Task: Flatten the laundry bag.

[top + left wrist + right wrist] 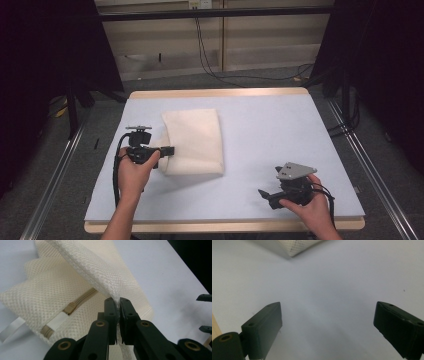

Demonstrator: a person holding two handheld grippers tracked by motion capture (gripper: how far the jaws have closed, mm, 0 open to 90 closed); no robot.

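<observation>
**A:** Pale blue sheet over the wooden table point(300, 130), dark curtains to both sides, cables on the floor behind. One item on the sheet: a cream mesh laundry bag point(196, 140), lying left of centre and folded over on itself.

**B:** Left gripper point(167, 150)?

**A:** At the bag's near-left edge. In the left gripper view its jaws are pressed together with a fold of the mesh pinched between the pads point(117, 306). The pinched layer is lifted off the rest of the bag, which lies flat beneath. The zip point(72, 307) and a white tag point(10, 330) sit on the lower layer, exposed.

**B:** Right gripper point(264, 194)?

**A:** Near the front-right of the table, well apart from the bag, held low over the bare sheet. Its jaws stand wide with nothing between them. A corner of the mesh is at the top edge of the right gripper view point(297, 246), so it points roughly toward the bag.

**B:** Progress, as you judge it?

**A:** Early to middle. Done: the bag already looks folded once, and the left side has a firm hold on one edge. Not done: the right hand has no hold, and the lifted layer has not been carried anywhere. Whether the aim is a further fold or opening the bag out, I cannot tell.

**B:** What is left?

**A:** Probably a second grip from the right, then moving the raised layer and laying it flat.
</observation>
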